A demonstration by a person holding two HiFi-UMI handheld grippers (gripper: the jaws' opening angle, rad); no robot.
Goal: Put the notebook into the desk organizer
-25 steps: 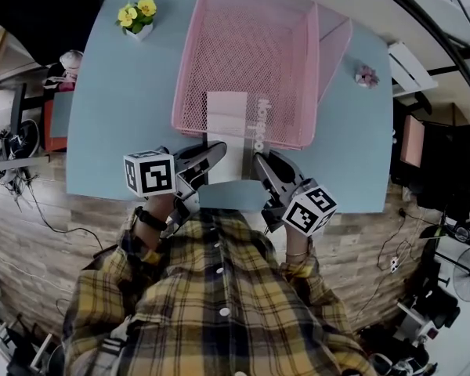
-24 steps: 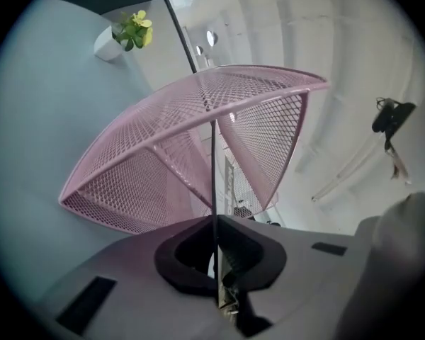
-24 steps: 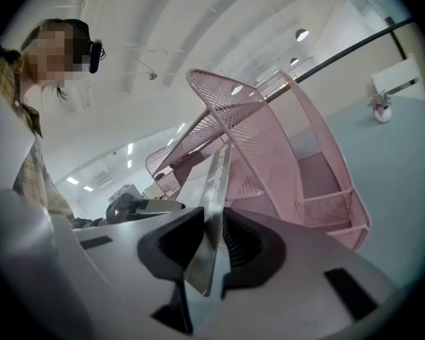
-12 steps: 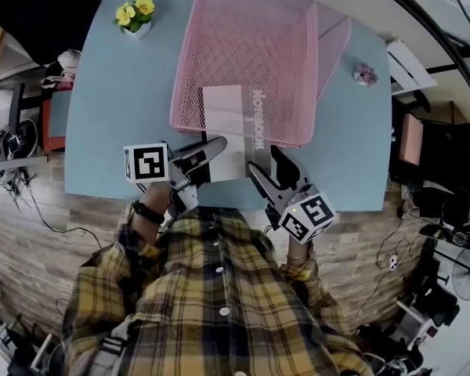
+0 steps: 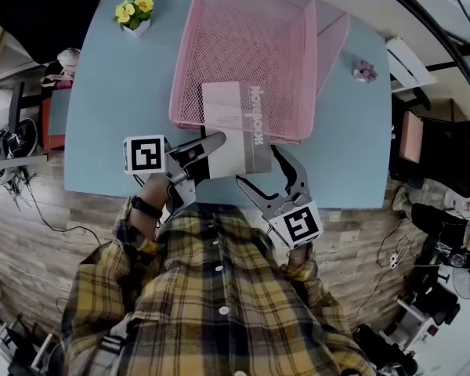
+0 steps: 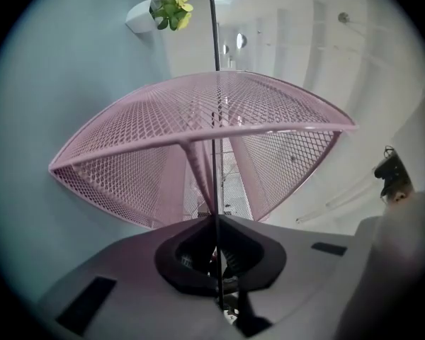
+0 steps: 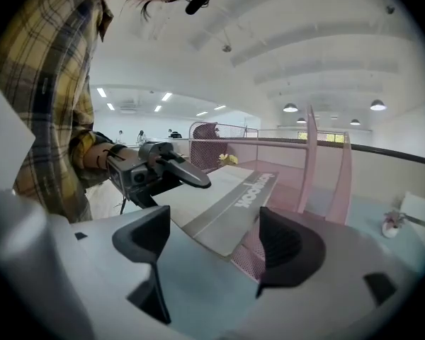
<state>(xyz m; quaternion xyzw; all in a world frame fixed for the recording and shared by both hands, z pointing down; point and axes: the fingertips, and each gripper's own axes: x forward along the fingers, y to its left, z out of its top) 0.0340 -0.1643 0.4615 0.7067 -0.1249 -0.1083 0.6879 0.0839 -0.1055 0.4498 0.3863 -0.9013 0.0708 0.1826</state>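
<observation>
The grey-and-white notebook [image 5: 233,128] lies tilted over the front rim of the pink mesh organizer [image 5: 180,77], its far end inside. My left gripper [image 5: 211,146] is shut on its left edge. In the left gripper view the notebook [image 6: 214,154] is a thin edge-on line between the closed jaws, with the organizer [image 6: 198,119] ahead. My right gripper [image 5: 258,167] sits off the notebook's near right corner; its jaws have just been opening and hold nothing. The right gripper view has the wide-open gripper [image 7: 216,243], the notebook [image 7: 219,204], the left gripper [image 7: 188,176] and the organizer [image 7: 312,168].
The blue table [image 5: 110,116] carries a pot of yellow flowers [image 5: 135,16] at the far left and a small pink ornament [image 5: 366,74] at the right. Its front edge is against the person's checked shirt. A black chair [image 5: 446,155] stands to the right.
The right gripper let go of the notebook's right edge, opened wide and drew back toward the person. The notebook tipped flatter and moved further over the organizer's rim, still held on the left.
</observation>
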